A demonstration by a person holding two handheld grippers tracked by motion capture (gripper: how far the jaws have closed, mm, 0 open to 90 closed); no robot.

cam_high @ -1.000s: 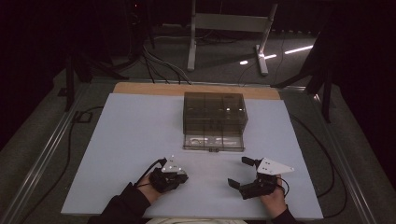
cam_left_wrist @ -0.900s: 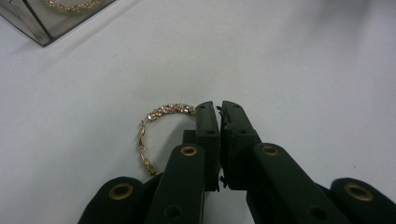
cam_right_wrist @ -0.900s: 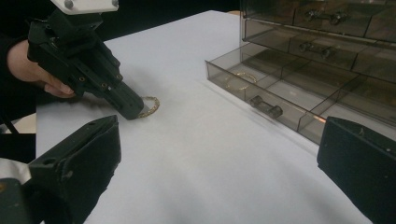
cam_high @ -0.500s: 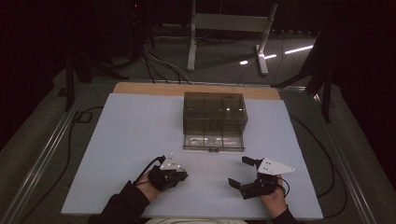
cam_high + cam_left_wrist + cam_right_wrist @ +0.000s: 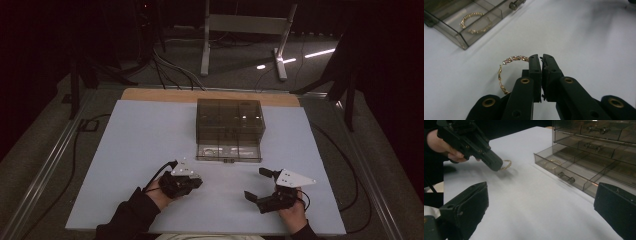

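Lifting gently seems wise, since the left gripper (image 5: 541, 58), jaws pinched together on the gold bracelet (image 5: 509, 67) just above the white table (image 5: 140, 140), grips only its thin edge. The right gripper (image 5: 265, 187) rests wide apart, empty. Ahead, the smoky drawer cabinet (image 5: 230, 115) has its bottom drawer (image 5: 471, 27) pulled out, another bracelet (image 5: 471, 21) inside.

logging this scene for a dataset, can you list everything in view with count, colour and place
drawer box: one, smoky clear plastic, far middle of the table, bottom drawer pulled open
bracelet in drawer: one, gold, in an end compartment of the open drawer
held bracelet: one, gold with small stones, pinched at the left tool's tip
table: one, white top with a wooden far edge
metal stand: one, grey, on the floor behind the table
cables: several, black, on the floor
left tool: black, shut on the held bracelet
right tool: black, open, near right of the table
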